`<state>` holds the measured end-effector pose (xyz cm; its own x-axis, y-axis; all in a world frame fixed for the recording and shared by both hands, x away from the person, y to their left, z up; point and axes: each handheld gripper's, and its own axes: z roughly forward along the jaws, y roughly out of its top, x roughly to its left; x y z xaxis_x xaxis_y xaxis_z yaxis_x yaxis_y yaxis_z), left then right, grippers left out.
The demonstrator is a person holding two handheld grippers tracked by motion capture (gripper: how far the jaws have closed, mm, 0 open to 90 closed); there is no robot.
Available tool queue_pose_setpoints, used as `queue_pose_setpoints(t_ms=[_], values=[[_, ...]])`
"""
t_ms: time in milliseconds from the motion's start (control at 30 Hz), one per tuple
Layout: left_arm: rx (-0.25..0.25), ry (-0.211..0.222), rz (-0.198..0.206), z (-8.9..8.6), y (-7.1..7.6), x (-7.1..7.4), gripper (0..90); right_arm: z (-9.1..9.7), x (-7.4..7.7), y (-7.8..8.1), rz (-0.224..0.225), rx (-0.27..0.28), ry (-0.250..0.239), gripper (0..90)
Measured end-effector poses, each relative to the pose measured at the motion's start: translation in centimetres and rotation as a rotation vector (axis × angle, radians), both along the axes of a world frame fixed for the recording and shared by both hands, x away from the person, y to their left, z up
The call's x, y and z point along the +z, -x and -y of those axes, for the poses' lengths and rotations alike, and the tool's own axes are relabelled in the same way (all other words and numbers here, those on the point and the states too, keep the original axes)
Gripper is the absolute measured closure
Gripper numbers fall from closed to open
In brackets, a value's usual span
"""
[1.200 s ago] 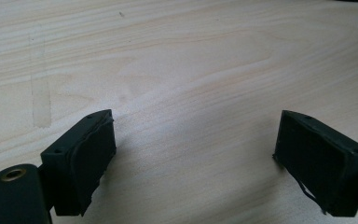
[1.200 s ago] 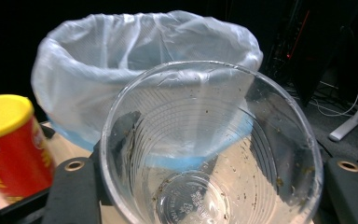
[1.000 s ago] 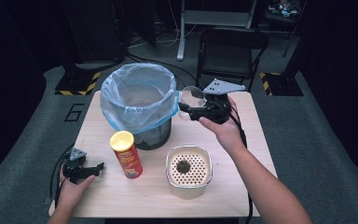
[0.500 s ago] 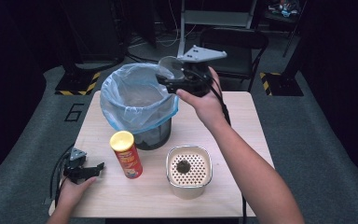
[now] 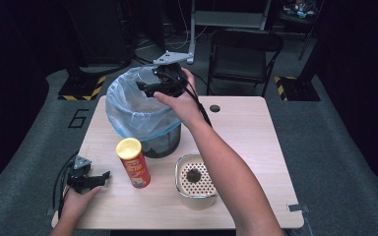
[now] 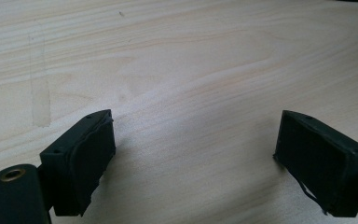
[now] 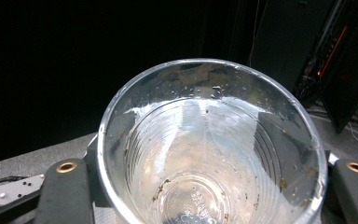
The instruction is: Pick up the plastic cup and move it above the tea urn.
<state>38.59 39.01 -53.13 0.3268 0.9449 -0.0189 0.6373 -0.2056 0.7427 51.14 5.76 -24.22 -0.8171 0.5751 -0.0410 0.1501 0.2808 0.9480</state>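
Clear plastic cup (image 7: 212,144) pinched between the jaws of the right gripper (image 5: 152,87), held over the far rim of the bin (image 5: 142,110) with blue liner; dark specks and droplets cling to the cup's inner wall. Near the bin on the worktop (image 5: 246,132): 1 red chip can (image 5: 134,162), upright, and 1 perforated strainer (image 5: 195,181) with a dark clump inside. Left gripper (image 5: 89,179) rests at the worktop's near left corner, jaws spread wide, nothing between them. 1 chair (image 5: 246,54) stands beyond the far edge.

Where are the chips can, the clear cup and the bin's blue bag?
chips can (image 5: 134,167), high view, red side wall.
clear cup (image 7: 209,154), right gripper view, inner wall.
blue bag (image 5: 128,114), high view, near rim fold.
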Motion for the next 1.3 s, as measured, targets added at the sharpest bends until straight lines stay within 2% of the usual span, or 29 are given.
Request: queue_pose_setpoints(t_ms=[100, 133, 167, 200, 267, 333, 367, 533, 700, 867, 933, 1067, 1100, 1167, 1300], values=[[0.001, 0.0, 0.0, 0.0, 0.0, 0.0, 11.8, -0.6, -0.4, -0.3, -0.022, -0.011, 0.019, 27.9], [-0.005, -0.005, -0.015, 0.0, 0.0, 0.1, 11.8, -0.8, -0.5, -0.3, -0.027, -0.007, 0.016, 26.2], [-0.005, -0.005, -0.015, 0.0, 0.0, 0.1, 11.8, -0.9, -0.6, -0.4, -0.037, -0.006, 0.014, 21.8], [-0.007, -0.009, -0.015, -0.1, 0.0, 0.1, 11.8, -1.2, -0.8, -0.5, -0.048, -0.012, 0.015, 13.3], [-0.005, -0.006, -0.015, 0.0, 0.0, 0.1, 11.9, -1.5, -1.1, -0.5, -0.047, -0.02, 0.025, 8.2], [-0.005, -0.008, -0.008, 0.0, 0.0, 0.1, 11.9, -1.5, -1.2, -0.3, -0.049, -0.026, 0.016, 3.8], [0.003, -0.003, 0.006, 0.0, 0.0, 0.0, 11.9, -1.3, -1.1, -0.1, -0.042, -0.021, 0.008, 3.5], [0.004, 0.0, 0.006, 0.0, 0.0, 0.0, 12.0, 0.0, -0.5, 0.5, -0.006, -0.028, -0.016, 5.4], [0.006, 0.001, 0.007, 0.0, 0.0, 0.0, 11.9, 1.5, -0.2, 1.1, 0.011, -0.038, -0.012, 7.0], [0.005, 0.004, 0.0, 0.1, 0.0, 0.0, 12.0, 4.1, 0.1, 2.2, 0.037, -0.039, -0.008, 14.1], [0.004, -0.001, 0.001, 0.0, 0.0, 0.0, 12.1, 5.1, 0.1, 2.6, 0.015, -0.045, -0.012, 14.0], [-0.001, -0.002, -0.006, 0.0, 0.1, 0.1, 13.2, 7.2, -0.2, 3.4, 0.033, -0.042, 0.007, 15.4], [0.0, -0.003, -0.006, 0.0, 0.1, 0.1, 13.7, 7.9, -0.3, 3.7, 0.04, -0.055, 0.012, 16.5], [-0.002, -0.011, 0.006, 0.0, 0.1, 0.1, 14.3, 8.8, -0.6, 4.1, 0.038, -0.065, 0.01, 17.2], [0.001, -0.001, -0.008, 0.1, 0.2, 0.2, 15.0, 10.7, -1.3, 4.7, 0.026, -0.095, 0.009, 19.8]])
